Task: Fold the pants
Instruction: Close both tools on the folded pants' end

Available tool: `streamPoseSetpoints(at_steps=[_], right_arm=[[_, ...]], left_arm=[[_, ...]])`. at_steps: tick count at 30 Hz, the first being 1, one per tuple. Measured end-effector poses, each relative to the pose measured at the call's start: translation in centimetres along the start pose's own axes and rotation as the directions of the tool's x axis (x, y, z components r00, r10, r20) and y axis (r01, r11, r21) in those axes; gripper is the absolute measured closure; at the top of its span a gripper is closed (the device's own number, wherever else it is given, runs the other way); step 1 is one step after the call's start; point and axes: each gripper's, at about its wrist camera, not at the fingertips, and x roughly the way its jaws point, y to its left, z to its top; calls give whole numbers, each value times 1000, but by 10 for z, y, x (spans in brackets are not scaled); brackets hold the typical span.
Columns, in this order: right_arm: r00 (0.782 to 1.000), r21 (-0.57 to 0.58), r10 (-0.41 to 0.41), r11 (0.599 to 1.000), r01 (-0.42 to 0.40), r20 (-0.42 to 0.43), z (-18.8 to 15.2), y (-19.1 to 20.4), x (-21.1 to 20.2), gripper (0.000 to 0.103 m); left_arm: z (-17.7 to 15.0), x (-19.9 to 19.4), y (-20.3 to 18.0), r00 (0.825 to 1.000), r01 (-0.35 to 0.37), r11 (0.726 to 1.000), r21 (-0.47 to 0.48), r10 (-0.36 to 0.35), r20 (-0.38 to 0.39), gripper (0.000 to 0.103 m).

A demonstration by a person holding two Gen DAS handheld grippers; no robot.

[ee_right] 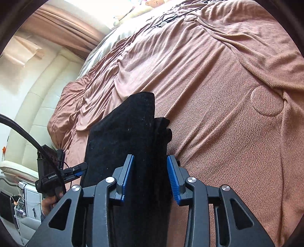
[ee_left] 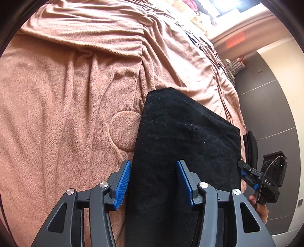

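Black folded pants lie on a pink fleece blanket and run back under both grippers. My left gripper is over their near left part. Its jaws stand apart; the left pad is at the cloth's edge and the right finger rests over the cloth. In the right wrist view the pants fill the gap of my right gripper. Its jaws are narrower but apart, and the cloth's right edge lies beside the right pad. Each view shows the other gripper at the pants' outer side: the right gripper and the left gripper.
The blanket is wrinkled, with round stitched patches. Plush toys sit at the bed's far end. A cream padded headboard flanks one side of the bed and a dark wall the other. A hand holds the right gripper.
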Motion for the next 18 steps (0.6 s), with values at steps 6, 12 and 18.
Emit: streamPoseSetpoints(at_steps=[6, 12, 18], right_arm=[[1000, 18, -18, 1000, 19, -6, 2, -8, 8, 74], [999, 103, 31, 994, -30, -7, -3, -30, 19, 75], [998, 103, 54, 993, -51, -20, -3, -25, 10, 72]], left_arm=[[13, 4, -11, 1000, -1, 1000, 24, 0, 8, 58], [13, -8, -24, 999, -9, 997, 73, 6, 43, 70], [10, -7, -16, 999, -19, 999, 43, 18, 31, 70]])
